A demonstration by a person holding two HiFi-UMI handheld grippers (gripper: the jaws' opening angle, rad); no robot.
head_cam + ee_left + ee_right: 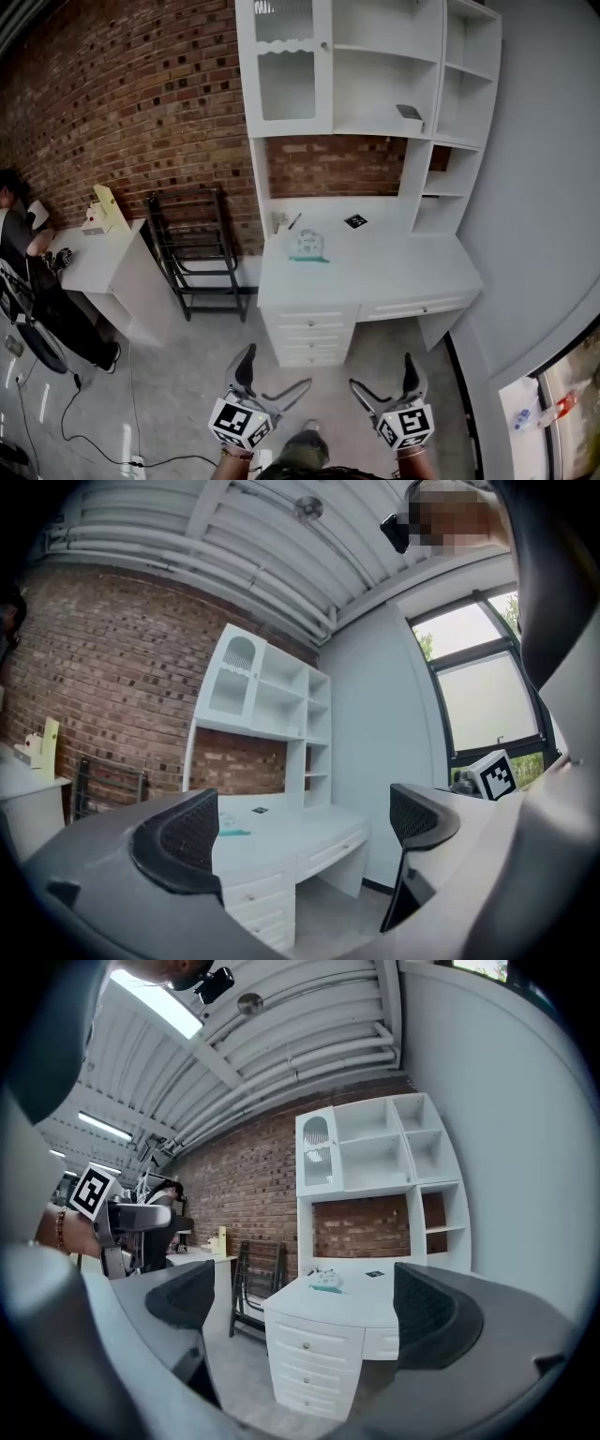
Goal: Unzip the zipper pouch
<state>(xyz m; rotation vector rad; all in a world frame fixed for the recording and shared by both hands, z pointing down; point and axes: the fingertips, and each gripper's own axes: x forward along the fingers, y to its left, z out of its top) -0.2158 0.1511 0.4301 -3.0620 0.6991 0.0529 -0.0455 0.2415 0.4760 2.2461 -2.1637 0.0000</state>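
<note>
Black-and-white marker cubes (240, 424) cap both claws at the bottom of the head view. The left claw (275, 367) and the right claw (382, 372) each stand with jaws spread wide, their dark textured pads (183, 836) facing across open air and gripping nothing. Well ahead of both, past grey concrete floor (187, 366), stands a smooth white desk (403, 272) with a stack of knobbed drawers. The zipper pouch (307, 246) lies flat on its top, far from either claw. It looks pale and soft, with a teal strip along its near edge, and it is too small to tell whether the zip is closed. Beyond it lie a dark pen (294, 221) and a square marker card (355, 221). A white shelf hutch (375, 66) rises behind, against a rough red brick wall (122, 103). Off to the left claw's left stand a black metal rack (197, 253) and a small white table (103, 267), with a person (19, 234) beside it.
</note>
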